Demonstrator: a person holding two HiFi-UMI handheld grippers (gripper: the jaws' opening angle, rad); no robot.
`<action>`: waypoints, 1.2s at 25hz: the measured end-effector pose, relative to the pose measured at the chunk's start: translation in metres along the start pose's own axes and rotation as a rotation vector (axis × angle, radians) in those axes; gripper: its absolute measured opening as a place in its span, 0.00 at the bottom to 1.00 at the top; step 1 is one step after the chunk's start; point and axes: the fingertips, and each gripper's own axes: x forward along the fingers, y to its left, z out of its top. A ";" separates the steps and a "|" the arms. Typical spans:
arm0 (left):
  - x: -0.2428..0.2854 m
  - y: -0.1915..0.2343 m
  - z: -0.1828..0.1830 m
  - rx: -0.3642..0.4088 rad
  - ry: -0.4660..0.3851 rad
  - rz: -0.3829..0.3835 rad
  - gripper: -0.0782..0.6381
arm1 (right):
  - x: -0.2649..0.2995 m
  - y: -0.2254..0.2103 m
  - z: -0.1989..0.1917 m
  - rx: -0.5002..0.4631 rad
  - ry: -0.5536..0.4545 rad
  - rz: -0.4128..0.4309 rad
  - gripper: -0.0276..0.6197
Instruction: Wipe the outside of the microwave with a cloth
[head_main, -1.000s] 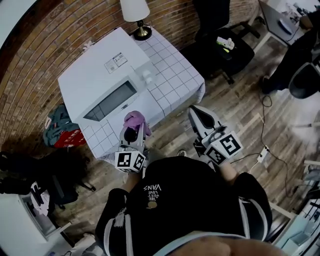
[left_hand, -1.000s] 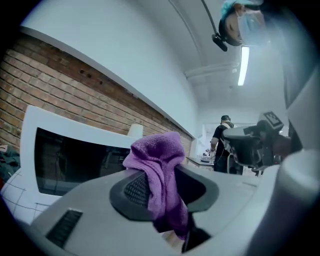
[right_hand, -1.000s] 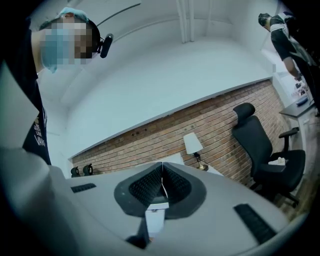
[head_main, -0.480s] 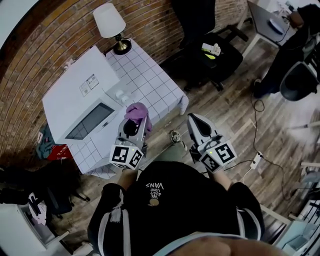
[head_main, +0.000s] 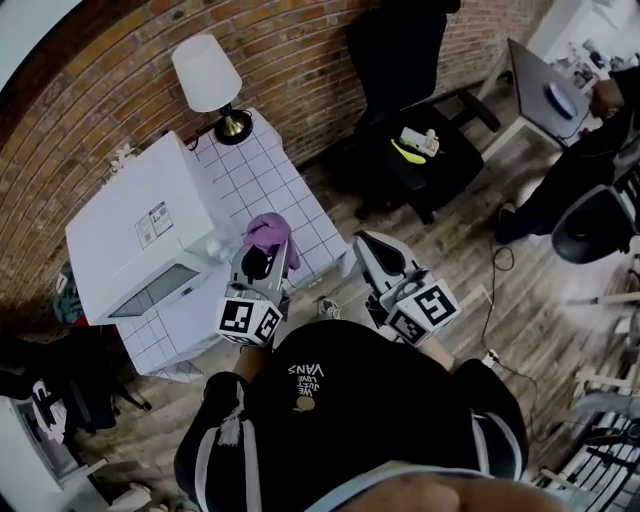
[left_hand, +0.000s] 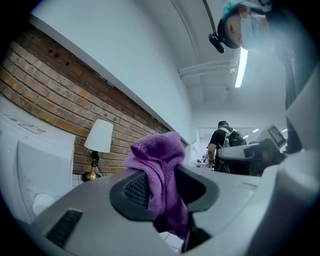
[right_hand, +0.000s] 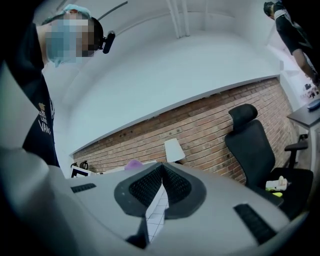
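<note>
Left gripper (left_hand: 165, 186): the jaws are clamped on a purple cloth (left_hand: 159, 160). Its bunched end sticks up past the jaw tips and its tail hangs down between them, so its long axis runs along the jaws. Right gripper (right_hand: 161, 170): the jaws are closed together, tips meeting, with nothing between them.

In the head view, the grippers sit side by side in front of the person. The cloth is over the bench (head_main: 262, 172) edge, near the right front corner of the microwave (head_main: 140, 235); contact cannot be told. The white microwave's long axis slants from lower left to upper right, with the door facing the person. The left gripper view cuts it off at the left. A lamp (head_main: 206, 72) stands behind.
</note>
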 end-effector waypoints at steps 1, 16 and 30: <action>0.006 0.003 0.002 0.002 -0.006 0.009 0.29 | 0.008 -0.005 0.005 -0.006 -0.003 0.014 0.04; 0.010 0.060 -0.004 -0.181 -0.109 0.295 0.29 | 0.137 -0.014 -0.007 0.028 0.149 0.354 0.04; 0.038 0.104 -0.009 -0.490 -0.440 0.720 0.29 | 0.240 -0.041 -0.004 0.047 0.316 0.774 0.04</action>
